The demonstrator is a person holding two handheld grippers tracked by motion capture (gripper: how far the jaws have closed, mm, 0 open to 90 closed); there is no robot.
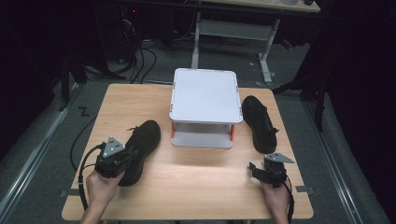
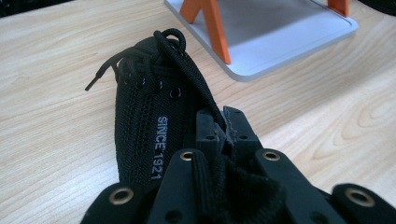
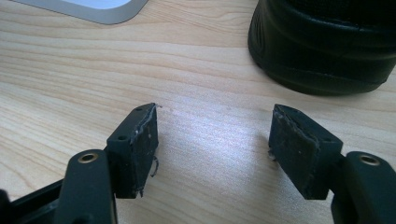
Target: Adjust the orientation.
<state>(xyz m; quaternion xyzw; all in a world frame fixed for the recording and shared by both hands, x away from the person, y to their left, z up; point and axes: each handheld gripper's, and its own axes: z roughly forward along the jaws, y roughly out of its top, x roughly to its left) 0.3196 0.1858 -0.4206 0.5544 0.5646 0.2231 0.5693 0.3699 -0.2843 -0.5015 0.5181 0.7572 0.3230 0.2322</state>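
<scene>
We have the left claw (image 2: 224, 128) pinched tight on the heel collar of the left shoe (image 1: 140, 149), which lies on the table (image 1: 201, 177) left of the white rack (image 1: 205, 100). Our right claw (image 3: 212, 149) hangs wide open and empty, just short of the right shoe (image 3: 327, 42). We judge the grasp made; next we must lift the shoe cleanly and carry it toward the rack.

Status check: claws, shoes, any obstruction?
Left claw shut on left shoe collar. Right claw open, empty, short of right shoe. White rack between shoes.
</scene>
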